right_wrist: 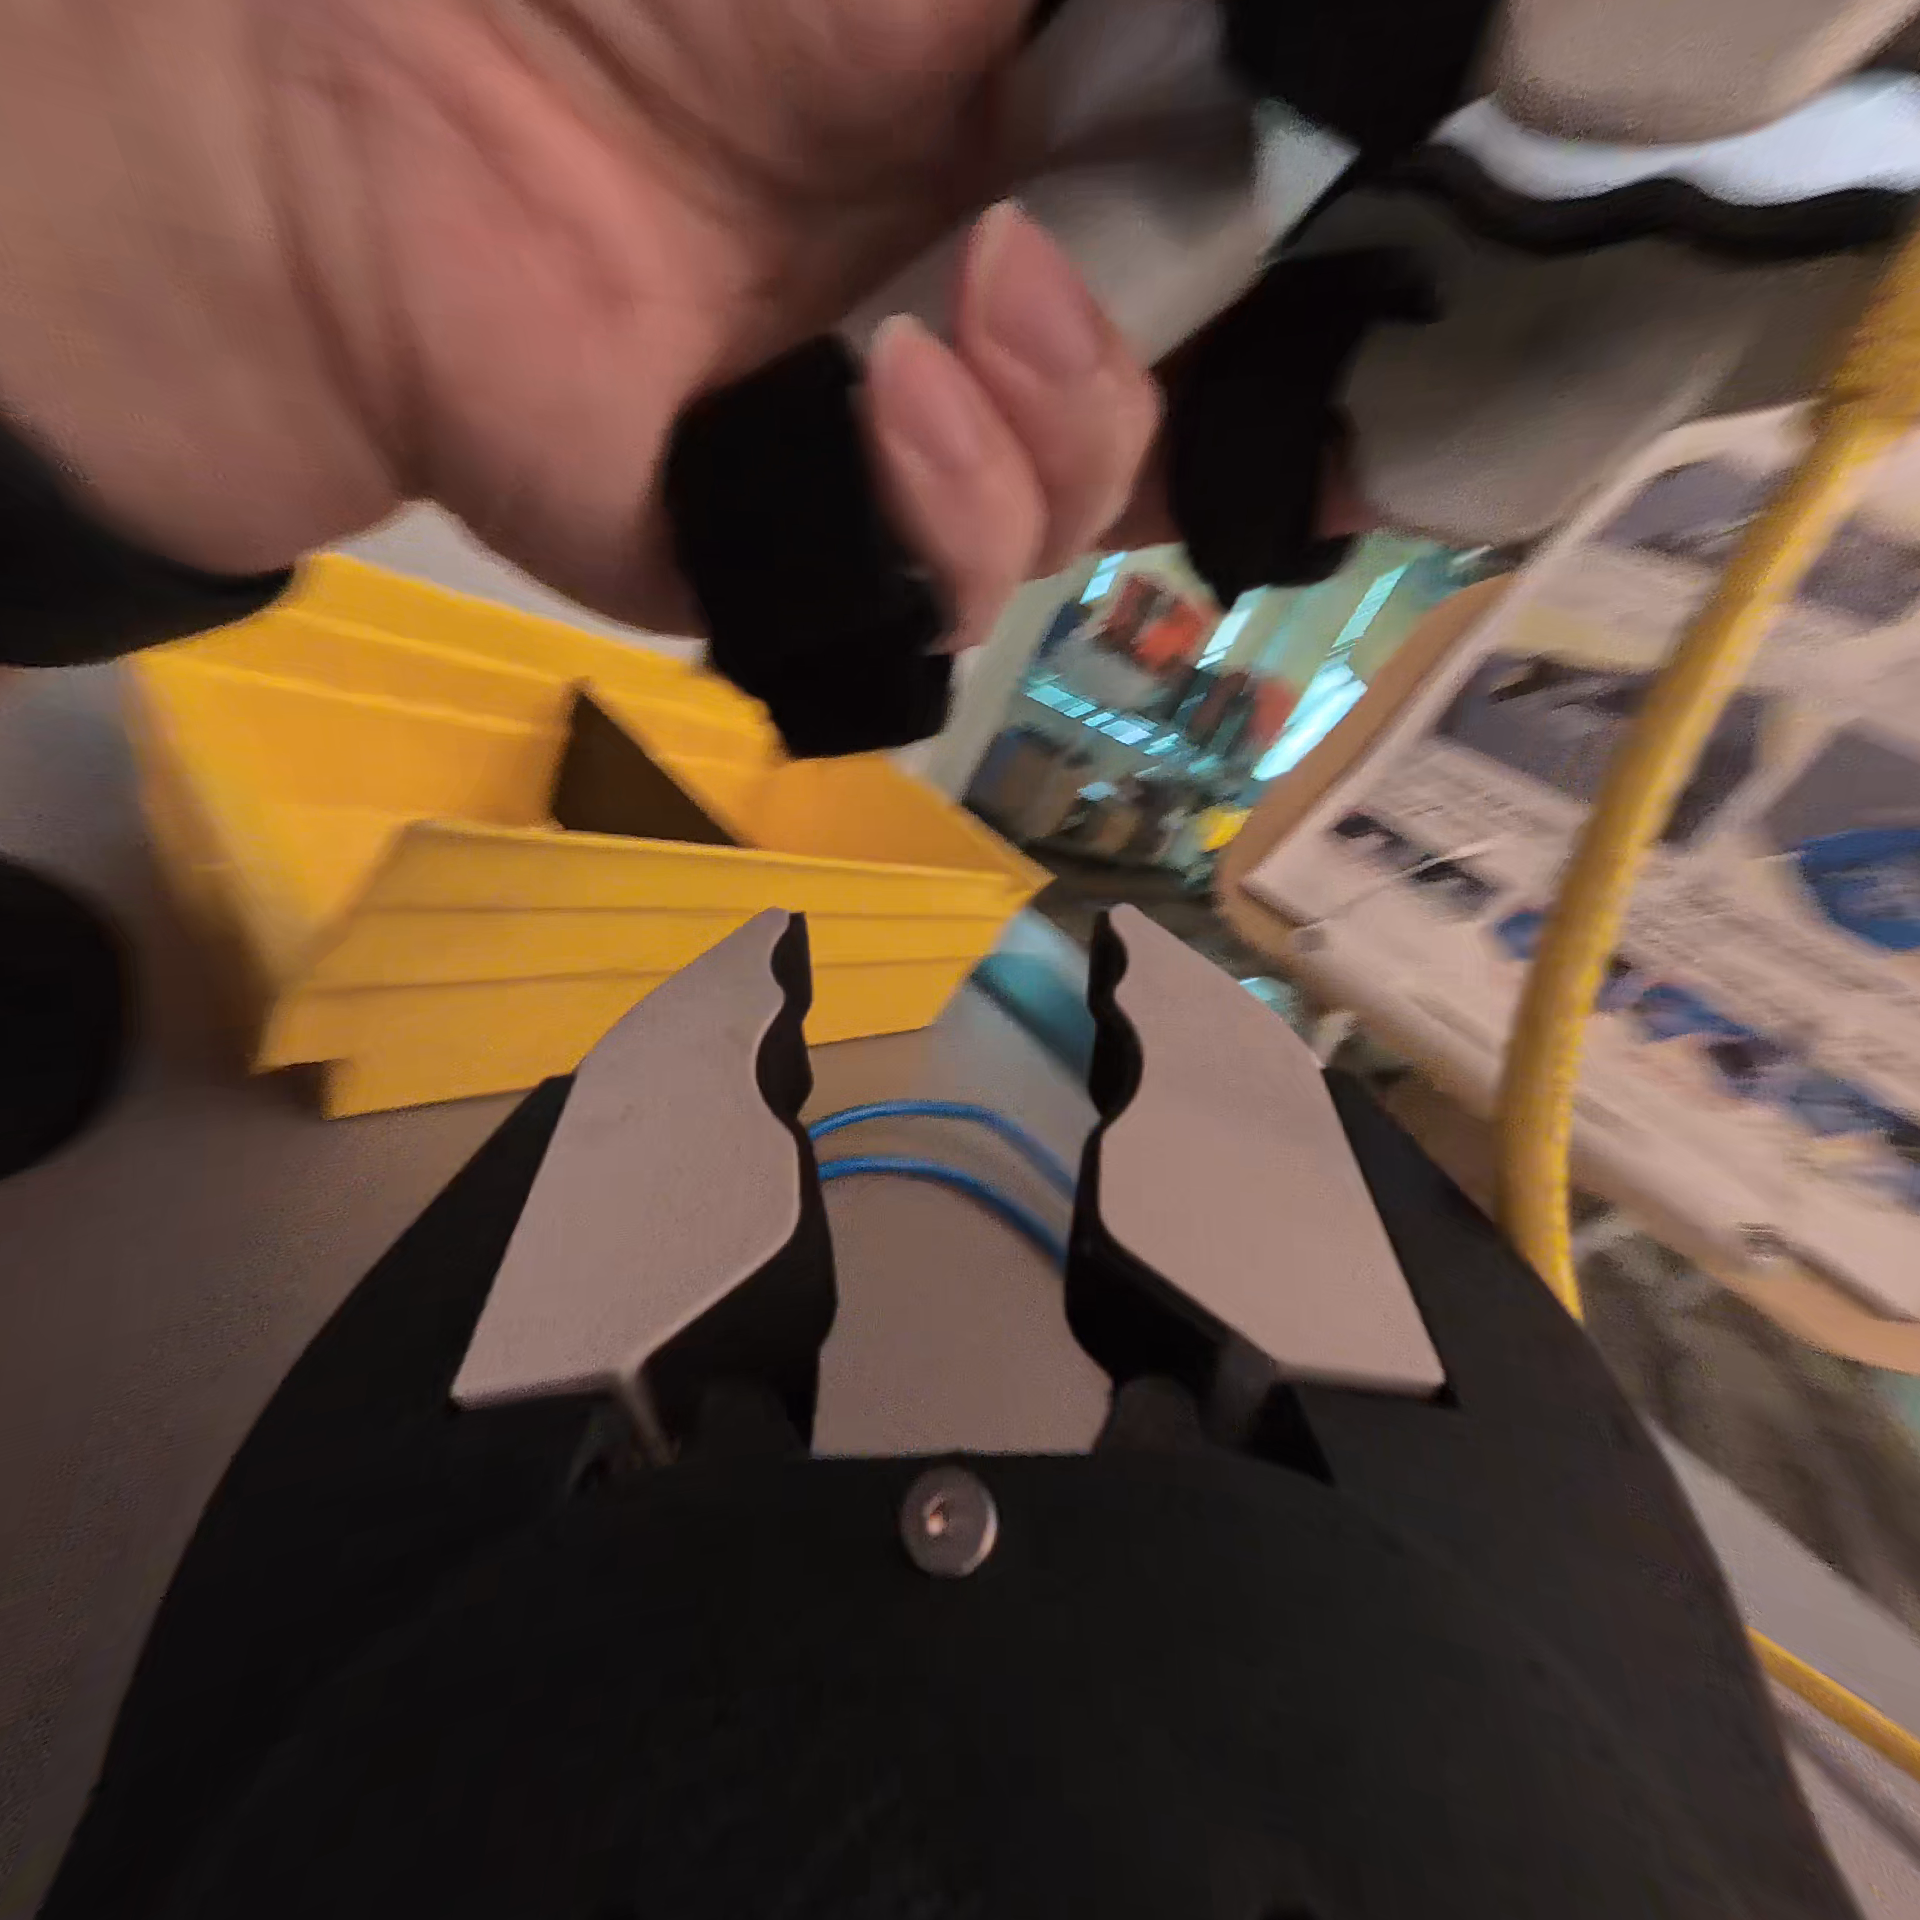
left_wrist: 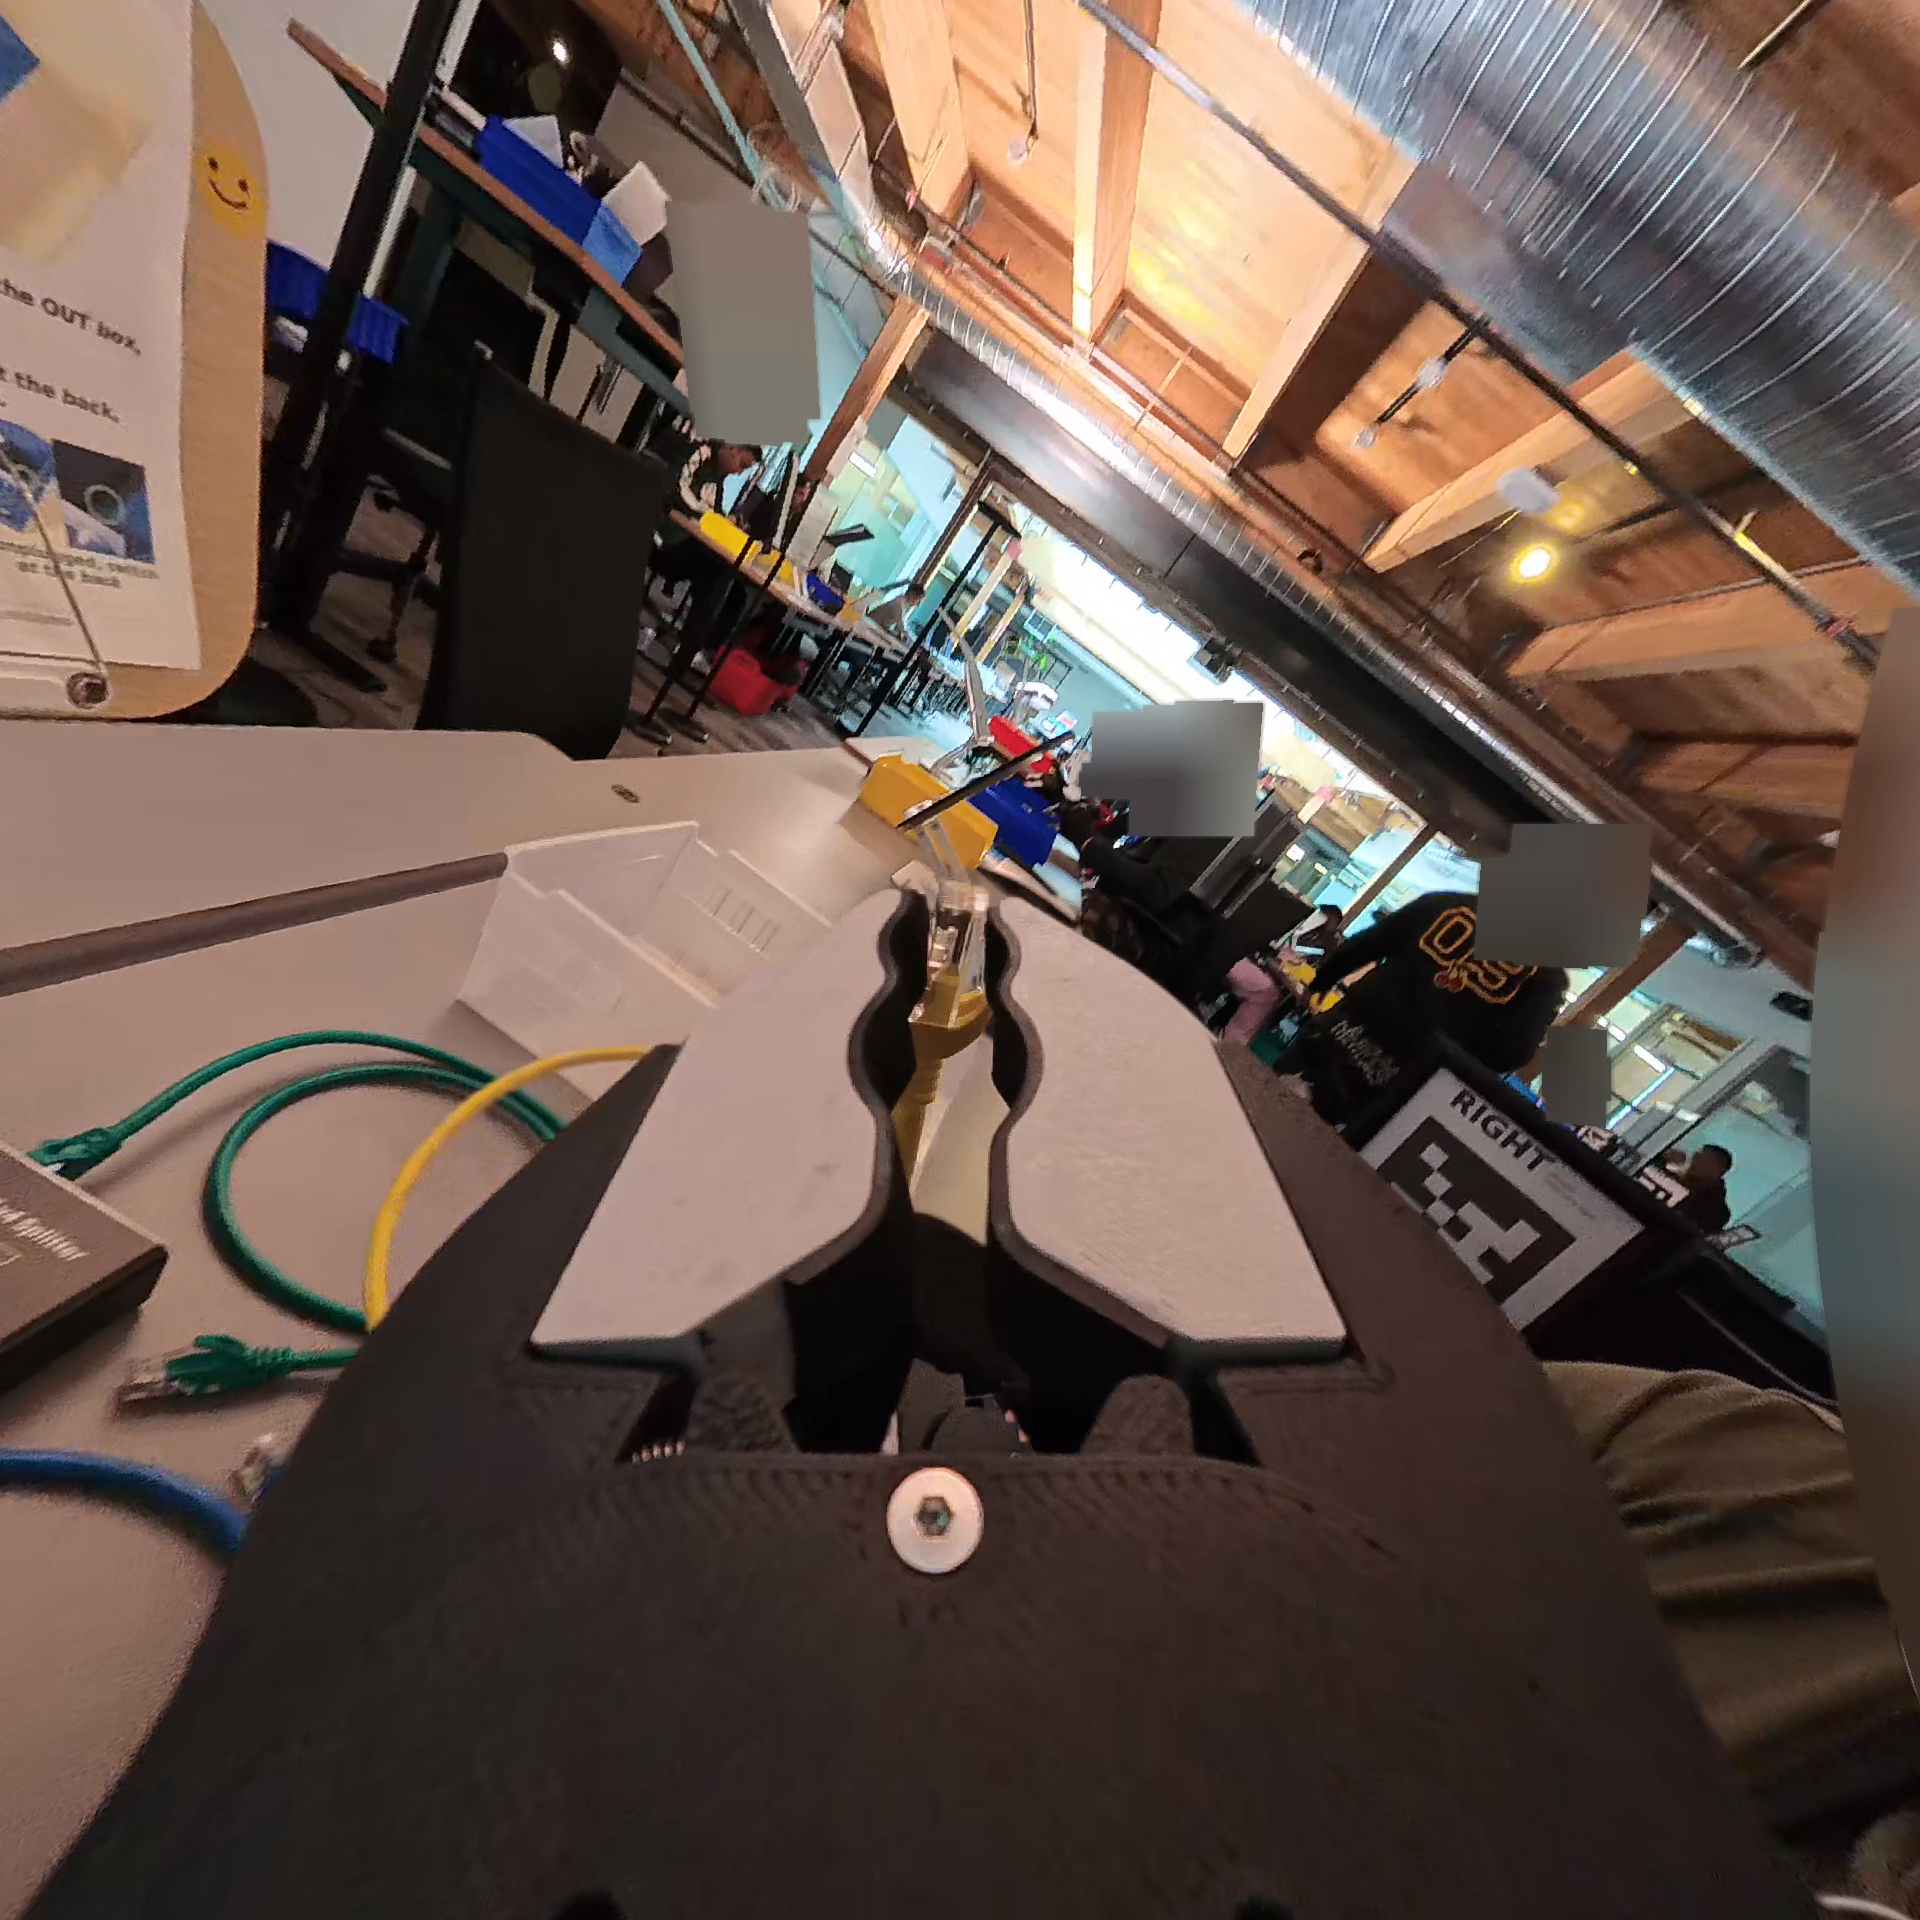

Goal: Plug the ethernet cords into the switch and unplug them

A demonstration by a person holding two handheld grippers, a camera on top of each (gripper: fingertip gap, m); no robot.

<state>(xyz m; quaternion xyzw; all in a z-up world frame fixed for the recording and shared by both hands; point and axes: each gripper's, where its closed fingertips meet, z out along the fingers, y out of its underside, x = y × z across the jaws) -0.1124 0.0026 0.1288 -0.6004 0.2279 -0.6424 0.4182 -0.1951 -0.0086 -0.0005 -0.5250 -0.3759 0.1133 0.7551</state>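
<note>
Left tongs [left_wrist: 943, 935] clenched on yellow cord [left_wrist: 940, 1023] (clear plug protruding past tips). Right tongs [right_wrist: 948, 961] released, nothing held; blue cord [right_wrist: 935, 1143] seen on desk [right_wrist: 260, 1247] between fingers, yellow bin [right_wrist: 623, 935] ahead-left.

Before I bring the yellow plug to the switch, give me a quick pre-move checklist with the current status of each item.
1. Left gripper shut on the yellow ethernet cord's clear plastic plug: ok.
2. Plug tip protrudes past the fingers, free to insert: ok.
3. Yellow ethernet cord trails in a loose loop on the grey table, beside the green ethernet cord; whether they are tangled: cannot tell.
4. Right gripper open and empty: ok.
5. Dark flat box at left may be the switch, but its ports are not visible: cannot tell.
6. Right wrist view sharp enough to guide by: not ok, blurred.
</note>
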